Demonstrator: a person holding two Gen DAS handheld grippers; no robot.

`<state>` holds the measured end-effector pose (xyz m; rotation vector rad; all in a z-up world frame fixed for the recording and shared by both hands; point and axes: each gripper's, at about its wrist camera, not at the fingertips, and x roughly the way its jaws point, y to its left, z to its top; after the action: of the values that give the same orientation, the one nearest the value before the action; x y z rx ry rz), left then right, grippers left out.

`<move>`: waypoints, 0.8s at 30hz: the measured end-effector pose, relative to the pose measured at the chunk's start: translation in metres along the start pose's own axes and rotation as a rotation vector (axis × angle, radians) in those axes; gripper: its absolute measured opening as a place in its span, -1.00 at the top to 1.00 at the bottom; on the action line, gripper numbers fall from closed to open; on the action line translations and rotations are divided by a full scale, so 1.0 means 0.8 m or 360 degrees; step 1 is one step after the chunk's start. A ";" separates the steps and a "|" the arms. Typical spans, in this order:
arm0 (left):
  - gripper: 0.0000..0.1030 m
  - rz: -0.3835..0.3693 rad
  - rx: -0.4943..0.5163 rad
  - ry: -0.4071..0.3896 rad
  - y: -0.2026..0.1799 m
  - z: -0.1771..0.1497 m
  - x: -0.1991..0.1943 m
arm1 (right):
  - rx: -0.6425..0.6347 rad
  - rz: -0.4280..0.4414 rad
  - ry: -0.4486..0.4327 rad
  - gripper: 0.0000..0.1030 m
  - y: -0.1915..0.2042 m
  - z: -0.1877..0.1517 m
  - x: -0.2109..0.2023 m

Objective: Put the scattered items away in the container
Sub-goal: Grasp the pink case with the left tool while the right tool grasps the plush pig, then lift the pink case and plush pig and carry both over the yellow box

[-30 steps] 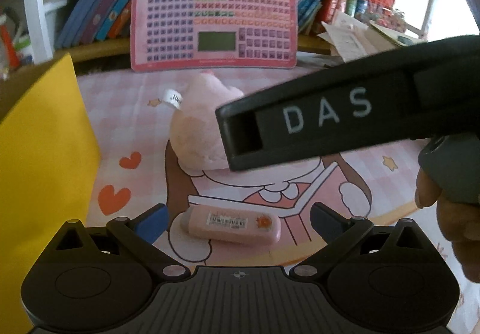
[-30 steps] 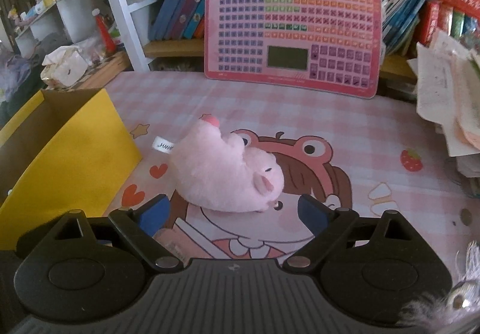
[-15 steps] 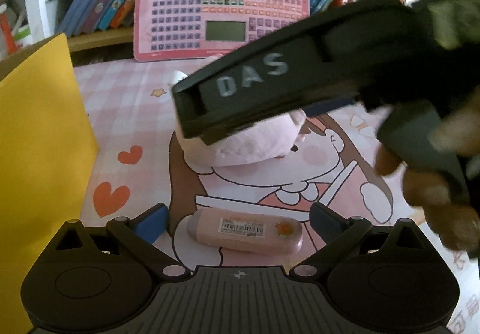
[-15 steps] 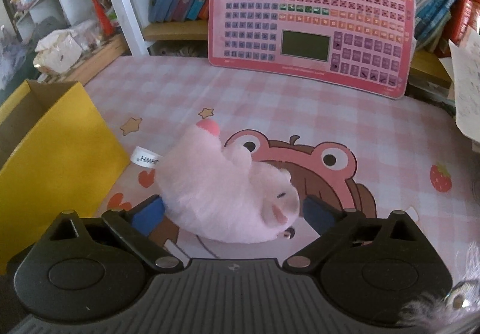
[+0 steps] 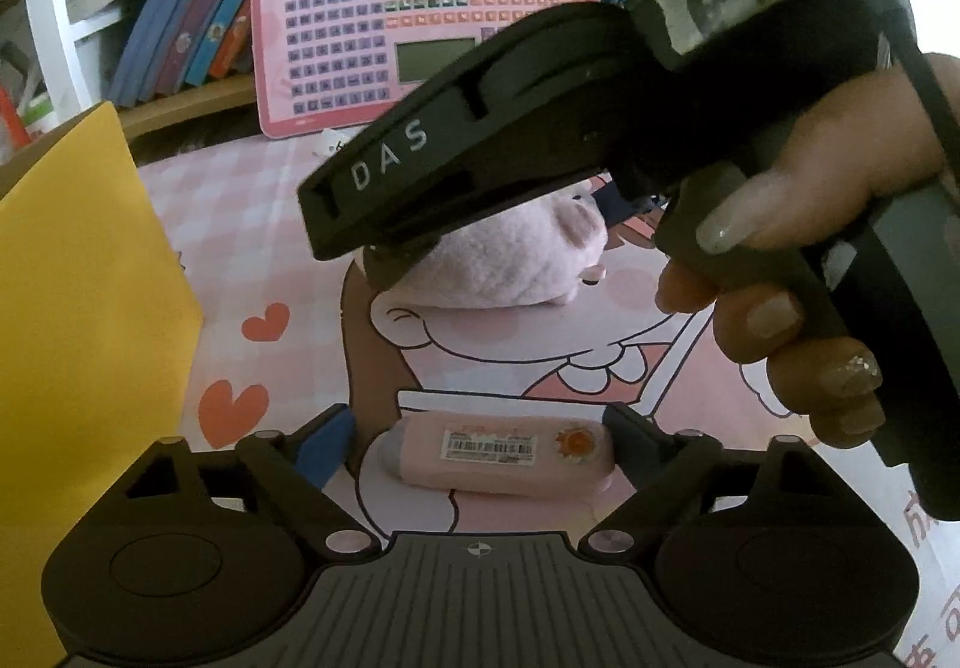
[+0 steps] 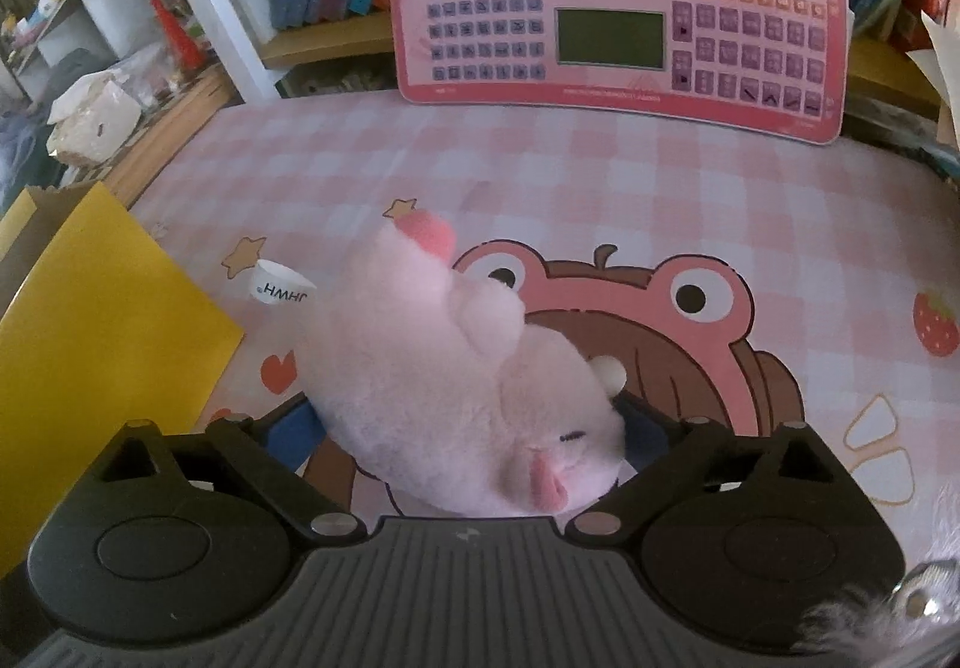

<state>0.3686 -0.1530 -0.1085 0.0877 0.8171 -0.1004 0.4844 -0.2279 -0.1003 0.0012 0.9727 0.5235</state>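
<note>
A pink plush pig (image 6: 462, 386) lies on the cartoon mat, and my right gripper (image 6: 468, 428) is open with its blue-padded fingers on either side of it. The pig also shows in the left wrist view (image 5: 510, 260), under the right gripper's black body (image 5: 540, 128). A pink oblong case (image 5: 501, 452) with a barcode label lies between the open fingers of my left gripper (image 5: 480, 440). The yellow box (image 5: 78, 308) stands at the left; it also shows in the right wrist view (image 6: 90, 332).
A pink button-board toy (image 6: 618, 2) leans against a bookshelf at the back. Loose papers (image 6: 942, 68) lie at the right. A white tag (image 6: 279, 288) sticks out beside the pig. The person's hand (image 5: 810, 278) holds the right gripper.
My right gripper has moved forward and down until its fingers straddle the pig. My left gripper has stayed around the pink case.
</note>
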 end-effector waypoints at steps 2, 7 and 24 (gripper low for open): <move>-0.53 -0.0015 0.0018 0.0003 0.000 0.000 -0.002 | -0.0018 -0.0004 -0.0011 -0.79 0.001 -0.001 -0.001; -0.51 -0.0032 0.0017 0.0031 0.004 0.001 -0.005 | -0.0075 -0.0024 -0.0033 -0.61 0.005 -0.004 -0.008; -0.51 -0.0176 -0.0055 -0.0002 0.001 -0.007 -0.076 | 0.0164 -0.0026 -0.0108 -0.61 -0.009 -0.053 -0.085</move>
<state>0.3231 -0.1480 -0.0679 0.0100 0.8223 -0.1905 0.4235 -0.2724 -0.0727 0.1026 0.9316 0.4551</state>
